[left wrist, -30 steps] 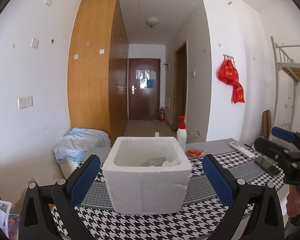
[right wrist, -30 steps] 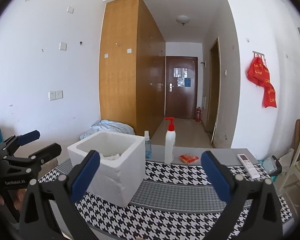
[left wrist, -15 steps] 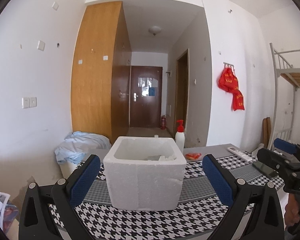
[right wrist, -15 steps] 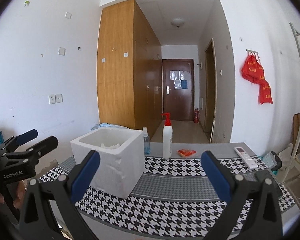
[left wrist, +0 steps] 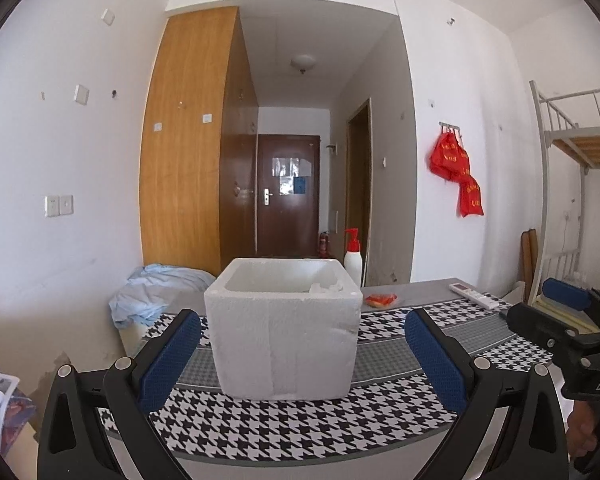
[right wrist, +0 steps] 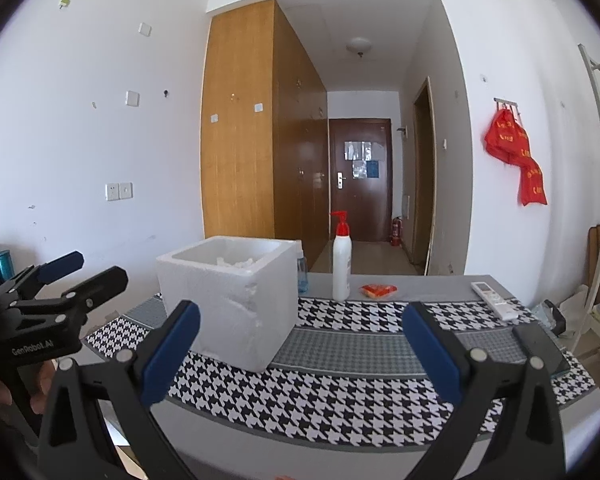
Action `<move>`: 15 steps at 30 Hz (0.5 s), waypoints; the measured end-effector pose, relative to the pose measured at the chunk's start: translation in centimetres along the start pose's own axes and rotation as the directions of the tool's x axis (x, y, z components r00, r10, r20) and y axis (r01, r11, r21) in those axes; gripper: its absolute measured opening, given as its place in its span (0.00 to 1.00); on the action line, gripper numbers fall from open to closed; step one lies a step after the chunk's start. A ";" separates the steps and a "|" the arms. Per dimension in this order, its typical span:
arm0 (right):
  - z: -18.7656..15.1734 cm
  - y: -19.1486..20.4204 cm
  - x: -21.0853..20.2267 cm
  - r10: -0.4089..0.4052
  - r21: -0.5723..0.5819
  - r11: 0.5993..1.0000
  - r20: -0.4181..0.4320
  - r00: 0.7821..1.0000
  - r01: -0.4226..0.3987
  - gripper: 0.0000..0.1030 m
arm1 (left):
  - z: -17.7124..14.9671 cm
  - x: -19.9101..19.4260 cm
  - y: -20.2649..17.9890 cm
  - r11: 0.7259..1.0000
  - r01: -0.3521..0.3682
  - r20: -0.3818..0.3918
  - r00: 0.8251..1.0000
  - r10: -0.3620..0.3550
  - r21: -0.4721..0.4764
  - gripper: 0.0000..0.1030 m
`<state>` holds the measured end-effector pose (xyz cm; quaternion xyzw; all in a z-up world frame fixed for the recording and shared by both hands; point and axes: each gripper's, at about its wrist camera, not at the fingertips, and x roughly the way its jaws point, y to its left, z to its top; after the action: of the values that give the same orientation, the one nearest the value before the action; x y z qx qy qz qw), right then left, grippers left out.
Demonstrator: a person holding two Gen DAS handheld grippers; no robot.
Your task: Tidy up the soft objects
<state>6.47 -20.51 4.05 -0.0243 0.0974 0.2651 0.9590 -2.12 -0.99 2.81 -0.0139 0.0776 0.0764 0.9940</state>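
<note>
Both wrist views sit low at the table's near edge (side by side), facing the box (left wrist: 282, 328) (right wrist: 228, 300) and door (left wrist: 288, 194) (right wrist: 359, 178).

The right gripper (right wrist: 300, 352) hangs wide apart and empty over the houndstooth cloth (right wrist: 340, 396). A white foam box (right wrist: 228, 300) stands left; a red-capped pump bottle (right wrist: 341, 260) stands behind.

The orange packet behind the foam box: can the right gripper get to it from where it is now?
Probably yes. The right gripper is open, and only bare cloth lies before the orange packet.
</note>
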 end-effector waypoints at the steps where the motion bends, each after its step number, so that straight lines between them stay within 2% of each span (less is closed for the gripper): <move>1: -0.1 0.1 -0.1 0.001 -0.002 1.000 0.000 1.000 -0.001 0.99 | -0.2 -0.1 0.0 1.000 -0.001 0.000 1.000 0.001 -0.002 0.99; 15: -1.7 0.6 -0.3 -0.002 0.007 1.000 -0.016 1.000 0.002 0.99 | -1.4 -0.7 0.0 1.000 0.000 -0.024 1.000 0.000 0.002 0.99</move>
<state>5.56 -20.31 2.46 -0.0233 0.1059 0.2638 0.9585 -3.00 -1.16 1.57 -0.0137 0.0896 0.0762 0.9930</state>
